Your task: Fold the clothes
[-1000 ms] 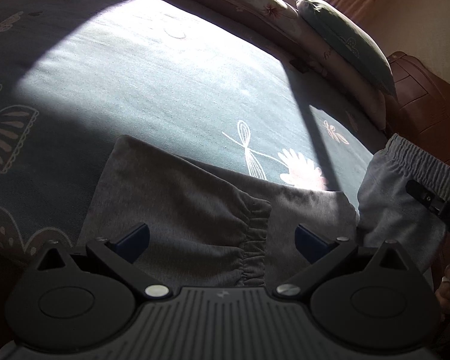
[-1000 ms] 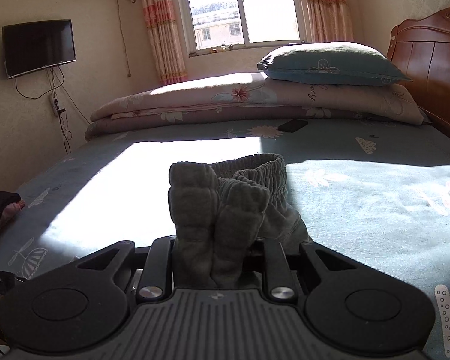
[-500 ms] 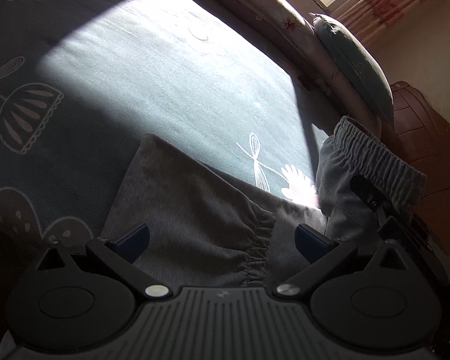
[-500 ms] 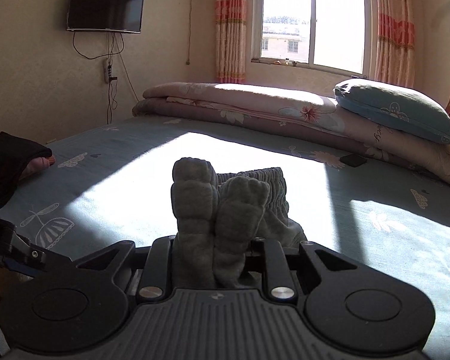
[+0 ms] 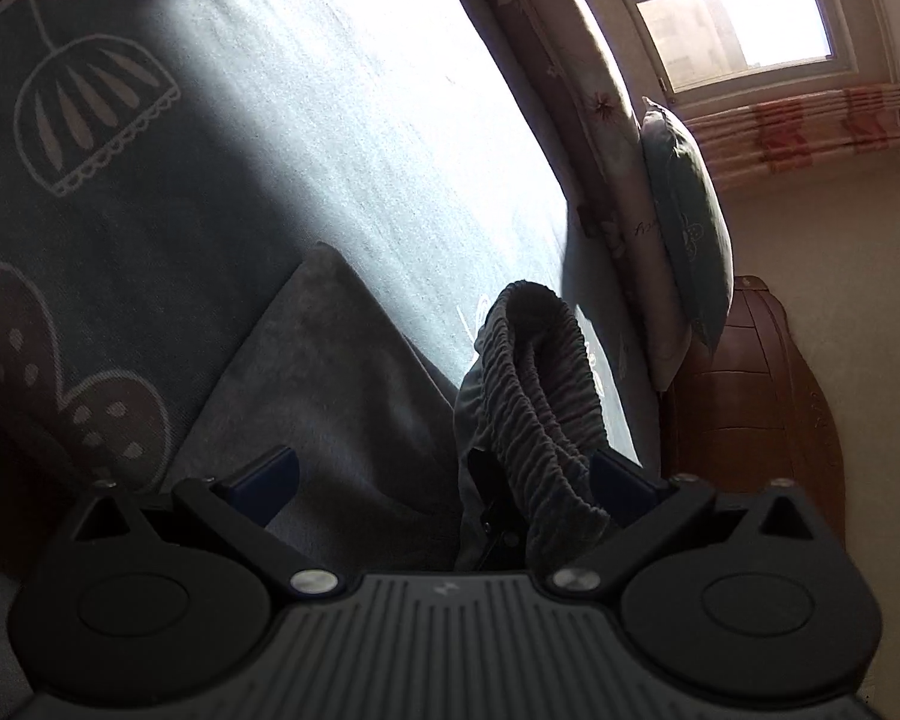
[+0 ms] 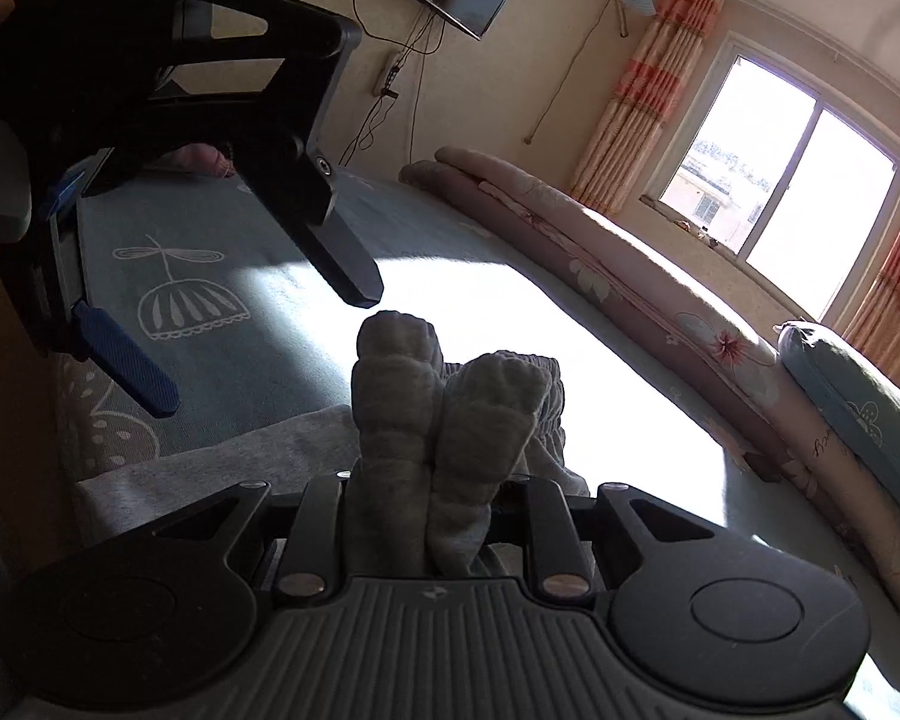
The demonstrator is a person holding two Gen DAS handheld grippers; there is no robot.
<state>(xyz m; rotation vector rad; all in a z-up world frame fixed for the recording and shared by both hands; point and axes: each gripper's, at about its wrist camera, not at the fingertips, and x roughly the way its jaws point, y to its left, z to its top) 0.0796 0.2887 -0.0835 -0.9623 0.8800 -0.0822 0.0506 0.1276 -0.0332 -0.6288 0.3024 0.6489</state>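
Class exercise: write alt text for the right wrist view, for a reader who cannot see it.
The right tongs are shut on the bunched grey trousers above a teal patterned bed. The open left tongs hover at upper left, with rolled bedding and a sunlit window behind.

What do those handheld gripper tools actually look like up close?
Both are matte black plastic. The left gripper has angular, cut-out arms ending in flat fingers faced with ribbed blue pads, with white lettering at the top. The right gripper shows a ribbed grey body, two round black discs and silver screws. No cables or sleeves are visible.
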